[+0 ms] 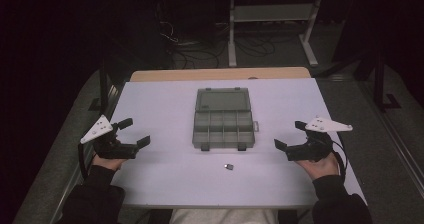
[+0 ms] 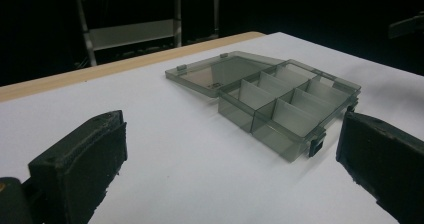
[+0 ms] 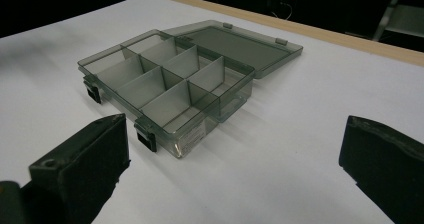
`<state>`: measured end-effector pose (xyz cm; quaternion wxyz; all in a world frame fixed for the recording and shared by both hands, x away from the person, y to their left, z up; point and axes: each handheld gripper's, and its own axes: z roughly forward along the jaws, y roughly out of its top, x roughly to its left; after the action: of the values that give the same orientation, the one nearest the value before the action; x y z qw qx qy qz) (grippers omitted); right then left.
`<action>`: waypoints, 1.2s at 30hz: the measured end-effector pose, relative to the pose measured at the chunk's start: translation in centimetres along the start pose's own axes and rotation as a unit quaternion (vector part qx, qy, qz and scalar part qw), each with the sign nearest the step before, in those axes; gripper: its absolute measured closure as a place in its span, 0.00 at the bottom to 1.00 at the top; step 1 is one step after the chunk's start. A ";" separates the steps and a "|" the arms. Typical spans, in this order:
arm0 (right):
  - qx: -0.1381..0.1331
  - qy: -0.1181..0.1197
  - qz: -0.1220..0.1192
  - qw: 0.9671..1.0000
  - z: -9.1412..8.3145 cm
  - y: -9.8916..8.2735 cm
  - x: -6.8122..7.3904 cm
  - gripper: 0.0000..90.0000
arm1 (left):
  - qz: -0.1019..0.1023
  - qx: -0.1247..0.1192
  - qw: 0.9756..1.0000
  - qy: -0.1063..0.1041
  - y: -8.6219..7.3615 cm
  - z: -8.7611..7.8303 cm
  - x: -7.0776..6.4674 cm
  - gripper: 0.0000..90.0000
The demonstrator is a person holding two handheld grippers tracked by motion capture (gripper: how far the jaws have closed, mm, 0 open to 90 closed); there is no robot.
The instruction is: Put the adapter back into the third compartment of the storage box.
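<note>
A smoky clear organizer box (image 1: 223, 129) lies open at the middle of the white table (image 1: 165, 174), its lid (image 1: 223, 100) folded flat toward the far side. Its divided compartments (image 2: 287, 99) (image 3: 165, 81) look empty. A small dark metallic piece (image 1: 229, 166) lies on the table just in front of the box. My left gripper (image 1: 134, 132) rests open at the table's left edge, aimed at the box. My right gripper (image 1: 290, 134) rests open at the right edge, also pointing toward the box. Nothing is between either pair of jaws.
A wooden strip (image 1: 220, 74) runs along the table's far edge. Beyond it stand a metal frame (image 1: 272, 19) and loose cables (image 1: 200, 51) on the dark floor. Two latches (image 1: 222, 147) stick out from the box's near side.
</note>
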<state>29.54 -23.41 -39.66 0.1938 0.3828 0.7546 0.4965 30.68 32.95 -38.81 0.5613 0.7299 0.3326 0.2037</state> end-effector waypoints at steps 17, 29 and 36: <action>0.021 0.021 -0.022 0.999 0.7 1.3 1.3 0.00 | 0.000 0.003 1.000 0.002 0.0 0.1 -0.1 0.00; 0.036 0.040 -0.041 0.998 1.7 2.3 2.6 0.00 | 0.000 0.004 1.000 0.001 0.0 0.1 -0.1 0.00; 0.053 0.048 -0.053 0.996 2.5 2.8 3.5 0.00 | -0.001 0.004 1.000 0.001 0.0 0.1 -0.1 0.00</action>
<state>30.10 -18.63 -37.89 0.1627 0.3278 0.8074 0.4627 30.69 32.82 -38.84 0.5586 0.7313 0.3348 0.2028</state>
